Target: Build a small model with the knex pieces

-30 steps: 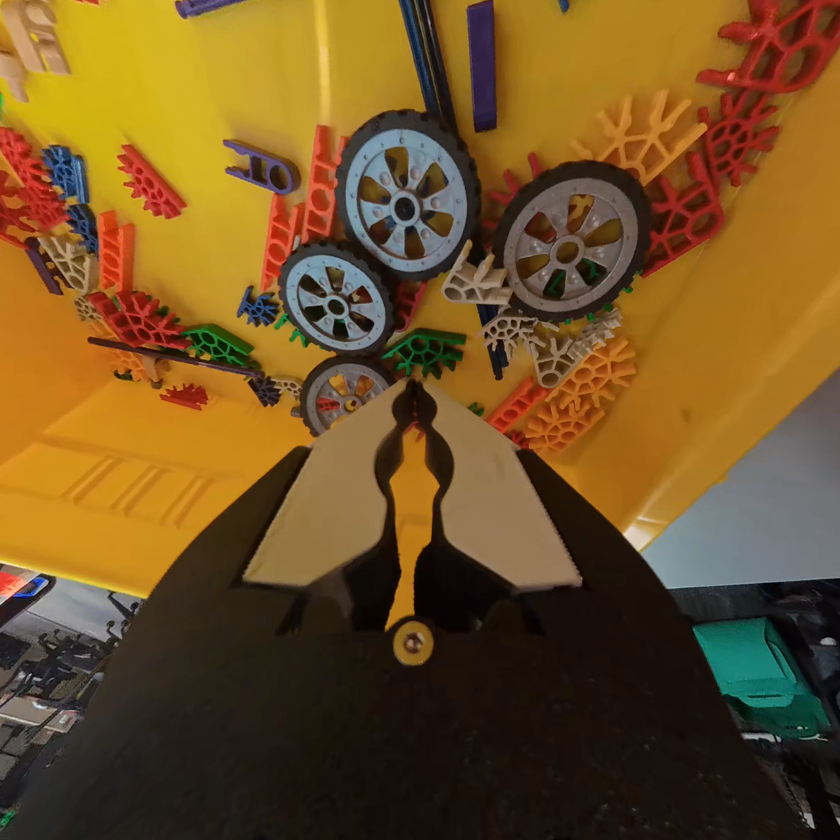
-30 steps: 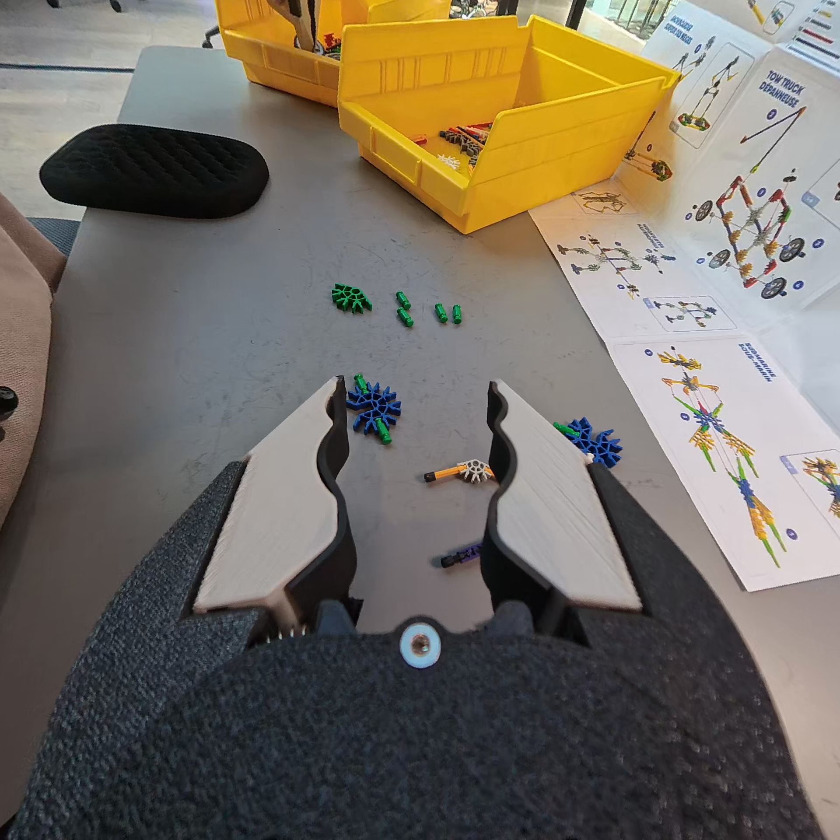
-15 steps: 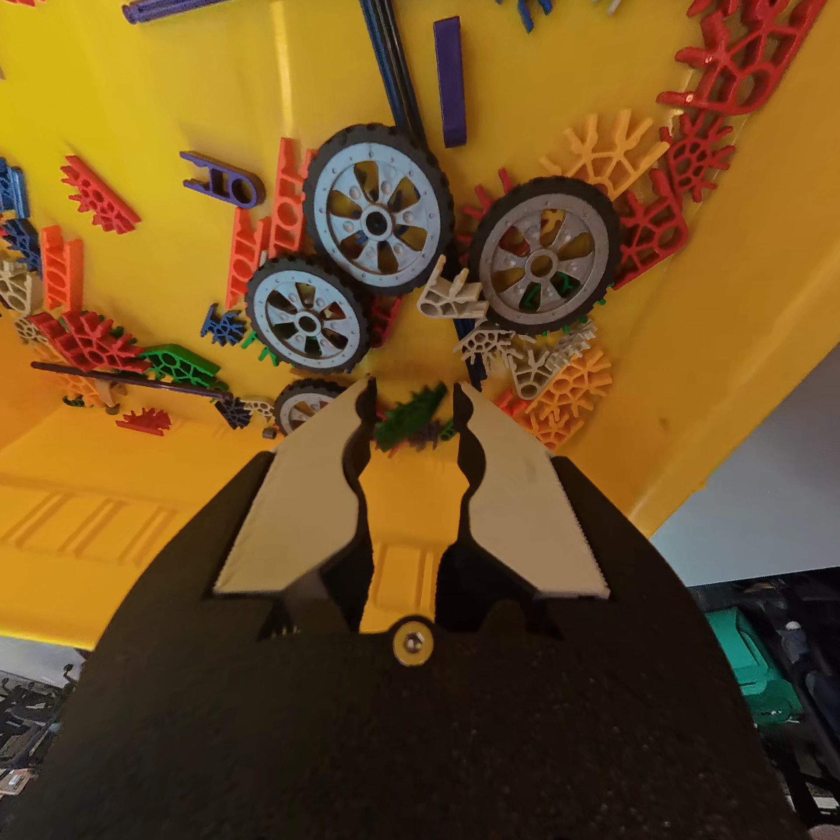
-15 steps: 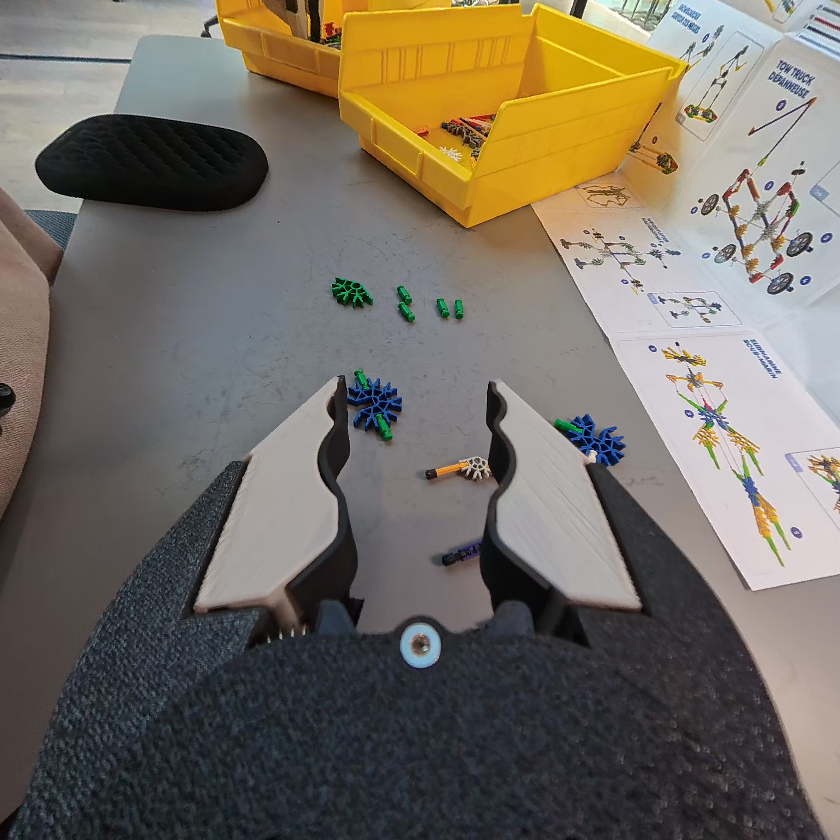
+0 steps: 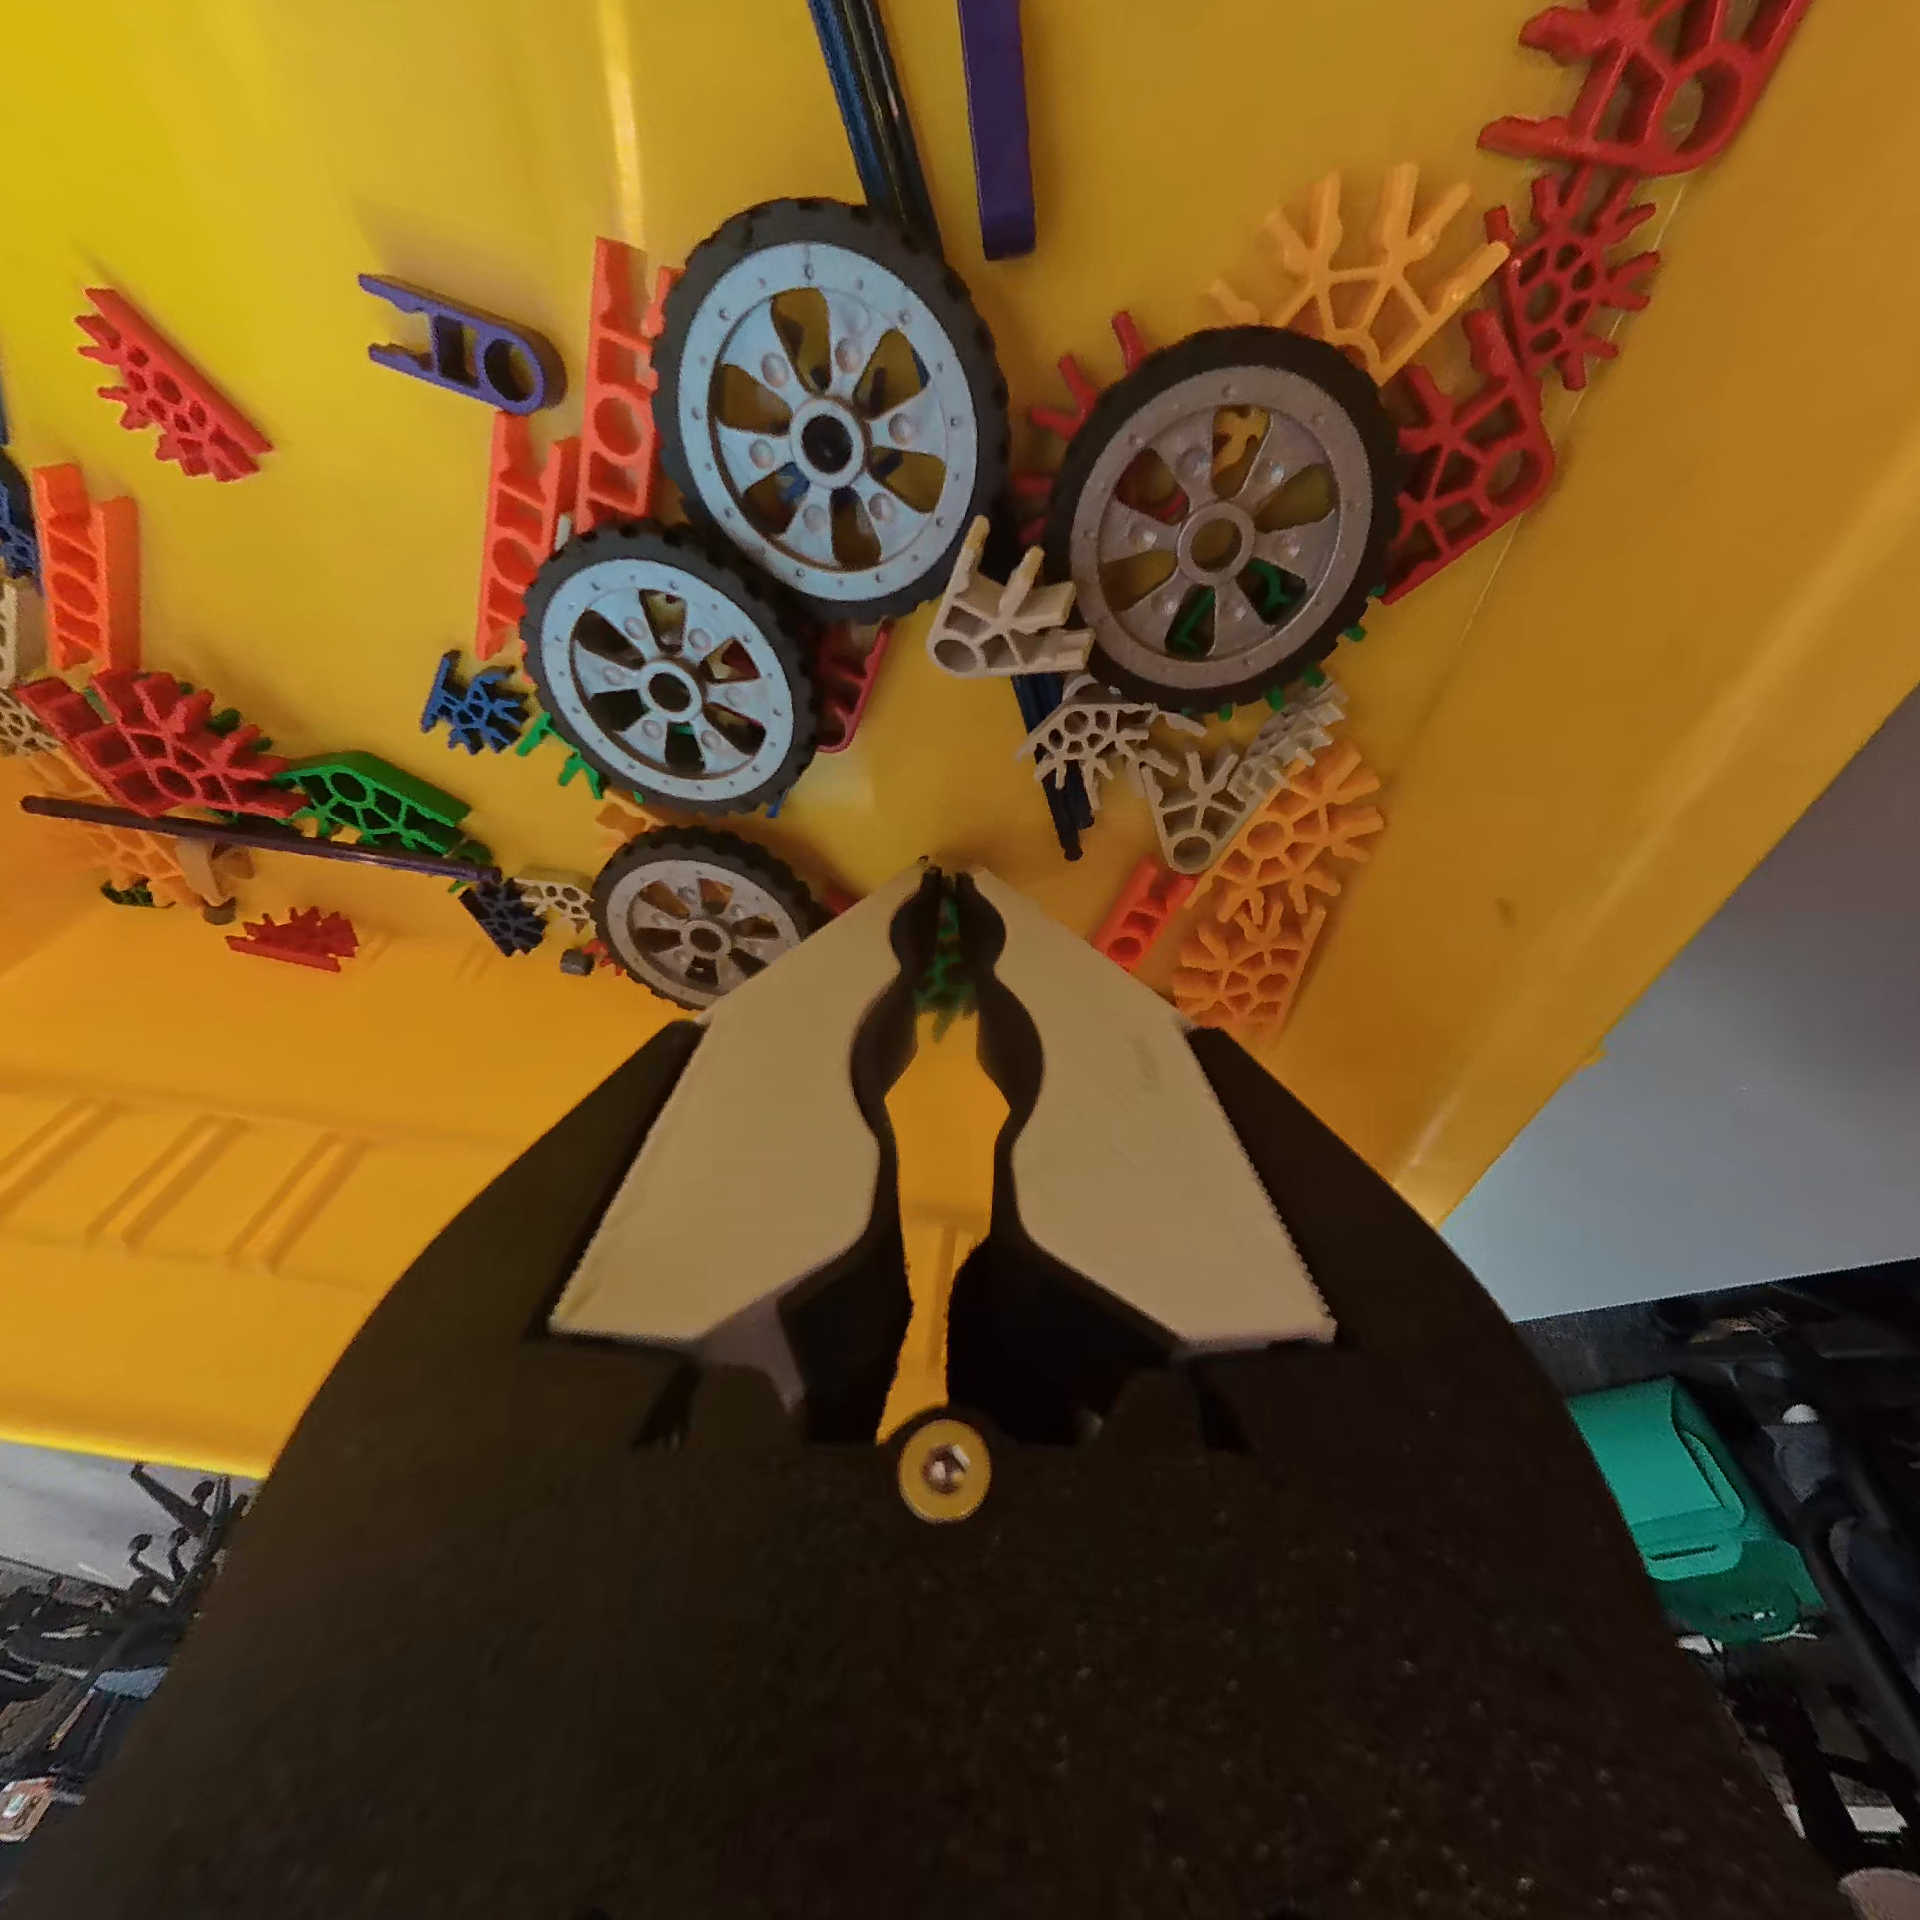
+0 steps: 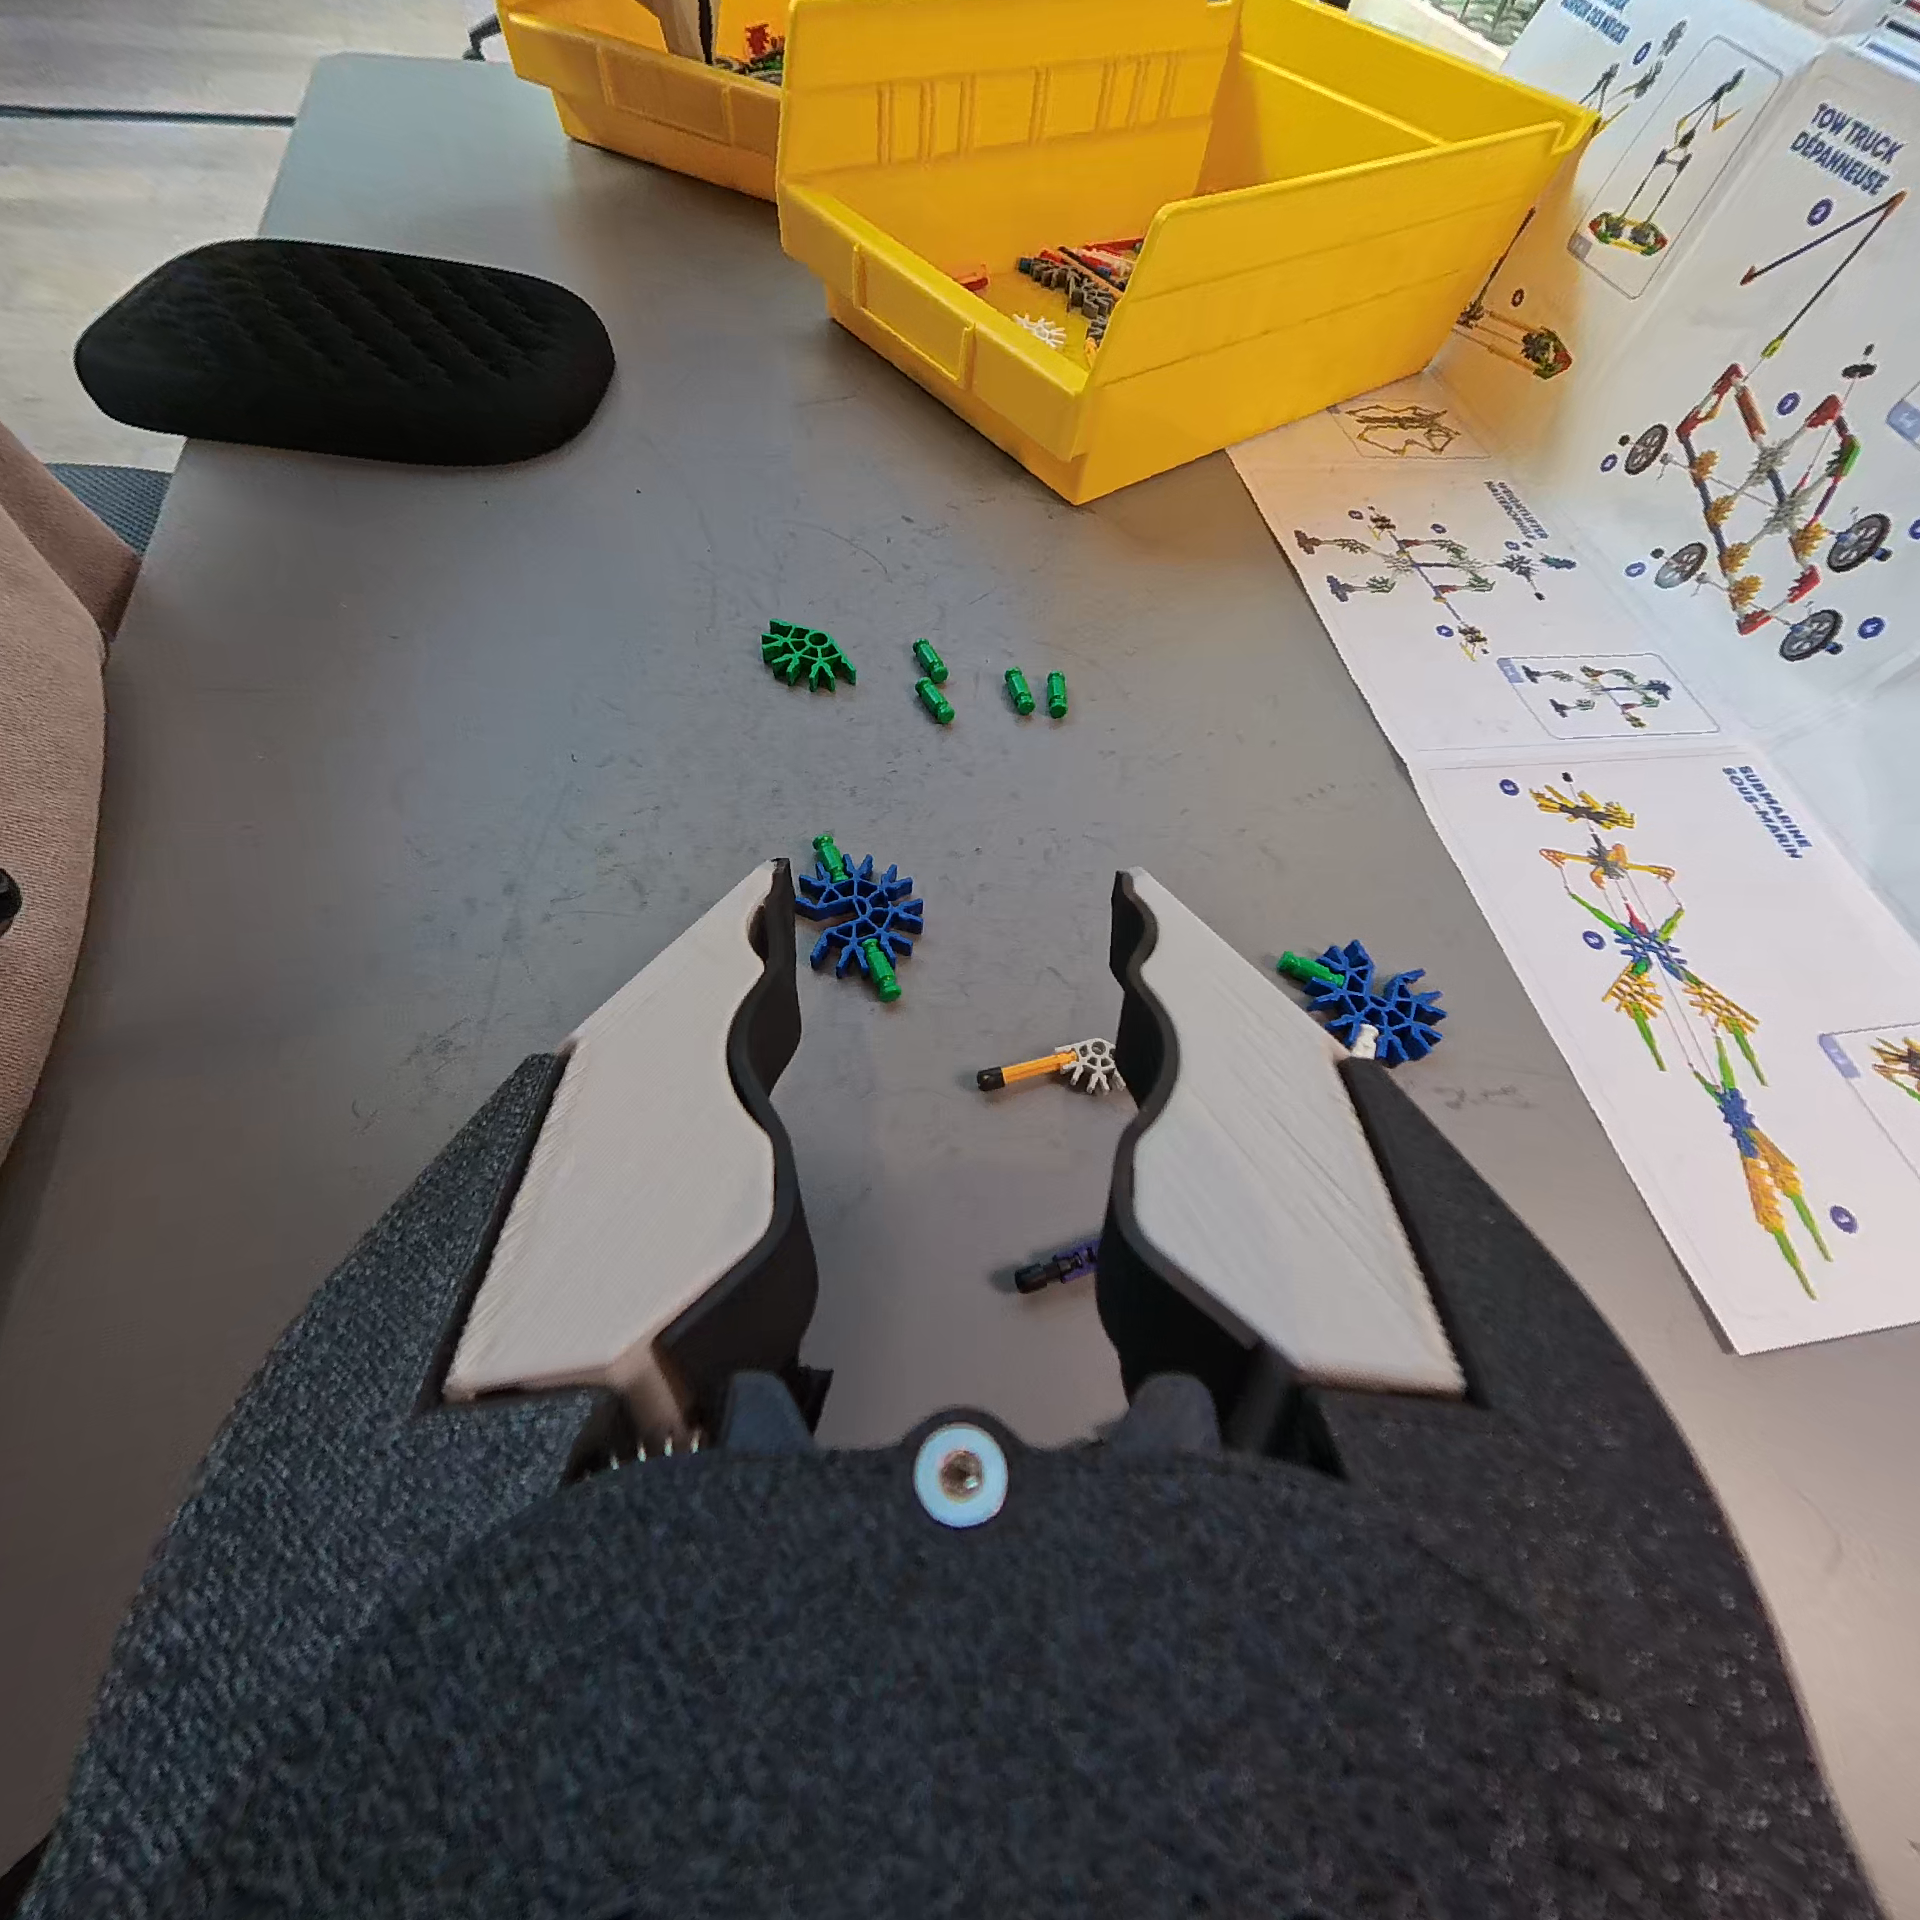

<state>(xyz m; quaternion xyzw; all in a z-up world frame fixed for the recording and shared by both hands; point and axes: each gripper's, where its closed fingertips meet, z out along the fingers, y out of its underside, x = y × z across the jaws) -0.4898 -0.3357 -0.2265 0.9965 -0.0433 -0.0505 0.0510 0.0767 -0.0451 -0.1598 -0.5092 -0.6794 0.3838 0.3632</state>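
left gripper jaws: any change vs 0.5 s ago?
Yes. The left gripper has shut on the green connector inside the yellow bin; earlier its jaws stood apart, just short of the smallest wheel.

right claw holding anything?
No. The right claw is open above the grey table, with nothing between its fingers; loose pieces lie on the table below it.

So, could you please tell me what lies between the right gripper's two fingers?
In the right wrist view, the open right gripper frames bare grey table, a yellow rod with a white connector and a small dark purple piece.
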